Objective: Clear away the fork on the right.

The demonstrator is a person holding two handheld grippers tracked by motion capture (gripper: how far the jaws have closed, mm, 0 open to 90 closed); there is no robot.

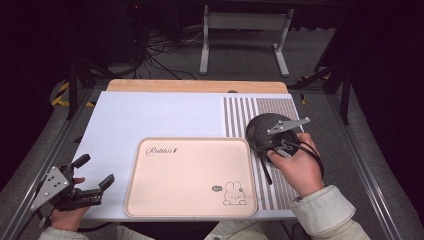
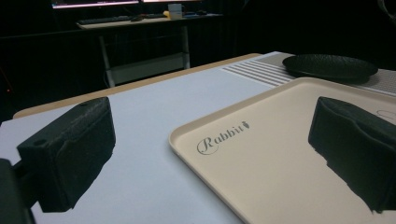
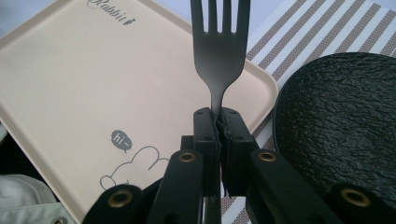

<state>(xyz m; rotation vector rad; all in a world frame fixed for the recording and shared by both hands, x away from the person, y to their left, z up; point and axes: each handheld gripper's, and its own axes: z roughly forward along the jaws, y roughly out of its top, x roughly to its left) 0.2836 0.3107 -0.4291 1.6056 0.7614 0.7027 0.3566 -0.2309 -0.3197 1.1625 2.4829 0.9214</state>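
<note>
Right claw (image 3: 218, 122) clamps the black fork (image 3: 219, 51) over the tray (image 3: 56, 84).

High view: above your side, facing forward-down. Left gripper view: low, level, skimming the beige rectangular plastic tray (image 2: 280, 154) at frame right. Right gripper view: close, steeper; tray at upper left. All share the tray.

black fork (image 3: 219, 51), beige tray (image 1: 150, 200), black plate (image 1: 260, 131)
</note>
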